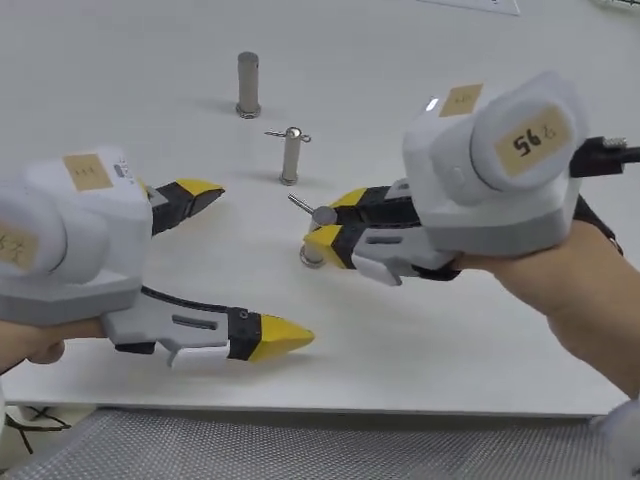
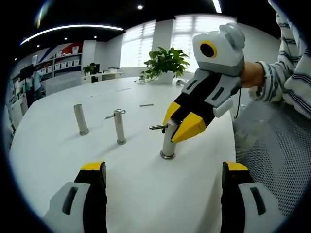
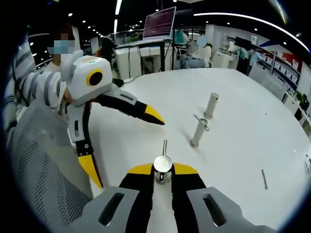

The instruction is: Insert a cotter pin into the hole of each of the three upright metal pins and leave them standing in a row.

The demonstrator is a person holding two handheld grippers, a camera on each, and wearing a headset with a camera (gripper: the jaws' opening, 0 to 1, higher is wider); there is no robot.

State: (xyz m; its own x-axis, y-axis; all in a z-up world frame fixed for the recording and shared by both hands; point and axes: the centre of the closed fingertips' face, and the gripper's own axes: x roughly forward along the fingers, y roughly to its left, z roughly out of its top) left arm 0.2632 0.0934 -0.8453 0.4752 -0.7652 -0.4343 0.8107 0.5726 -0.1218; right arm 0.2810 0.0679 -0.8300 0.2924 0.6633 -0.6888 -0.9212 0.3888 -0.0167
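Observation:
Three upright metal pins stand in a row on the white table (image 1: 120,100). The far pin (image 1: 248,84) (image 2: 80,119) (image 3: 211,105) carries nothing. The middle pin (image 1: 291,155) (image 2: 119,127) (image 3: 198,131) has a cotter pin through its top. My right gripper (image 1: 330,222) (image 2: 182,125) (image 3: 163,170) is shut around the top of the near pin (image 1: 314,250) (image 2: 168,144) (image 3: 163,164). A cotter pin (image 1: 299,204) (image 2: 158,127) (image 3: 164,145) sticks out of that pin's far side. My left gripper (image 1: 243,265) (image 2: 164,177) (image 3: 125,145) stands open just left of the near pin, touching nothing.
A loose cotter pin (image 2: 146,105) (image 3: 264,178) lies on the table beyond the row. The table's near edge (image 1: 300,408) runs in front of me, with a mesh chair (image 1: 300,445) below it. A potted plant (image 2: 165,60) stands at the far side.

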